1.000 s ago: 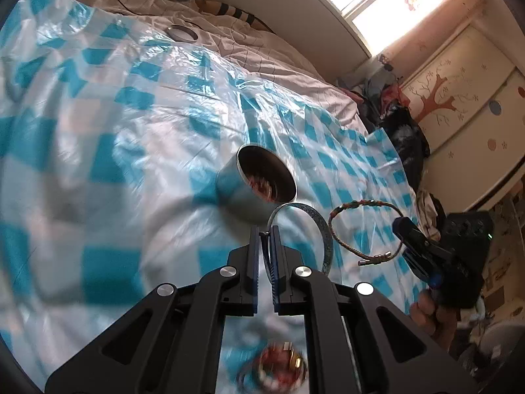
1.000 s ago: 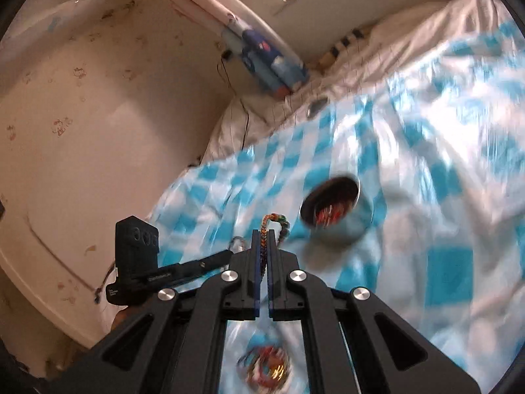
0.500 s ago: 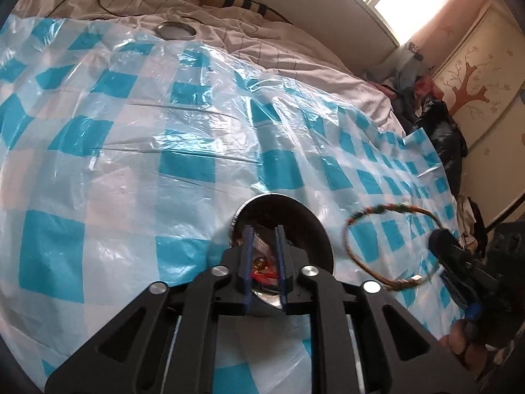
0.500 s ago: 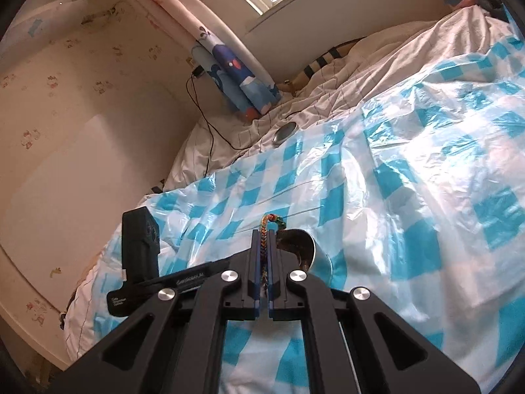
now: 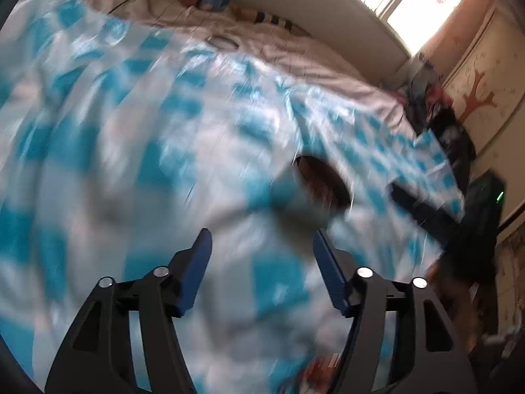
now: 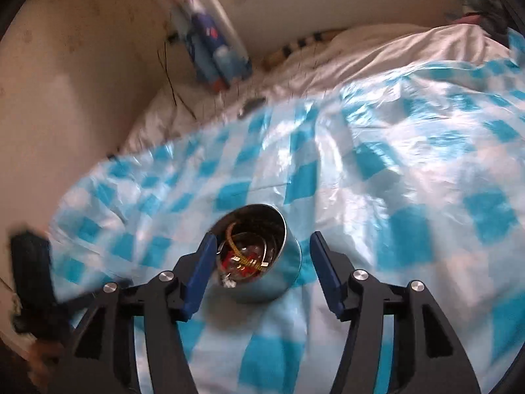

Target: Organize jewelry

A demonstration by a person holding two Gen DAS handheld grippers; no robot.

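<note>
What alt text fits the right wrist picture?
An open right gripper hovers over a metal tin holding a braided bracelet and other jewelry, on a blue-and-white checkered plastic sheet spread over a bed.

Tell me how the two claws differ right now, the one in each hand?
The right claw hangs right over the metal tin, which sits between its blue fingers; the left claw is short of the tin, over the checked sheet. The right view is fairly sharp, showing the bracelets inside; the left view is blurred. Both are wide open and hold nothing.
</note>
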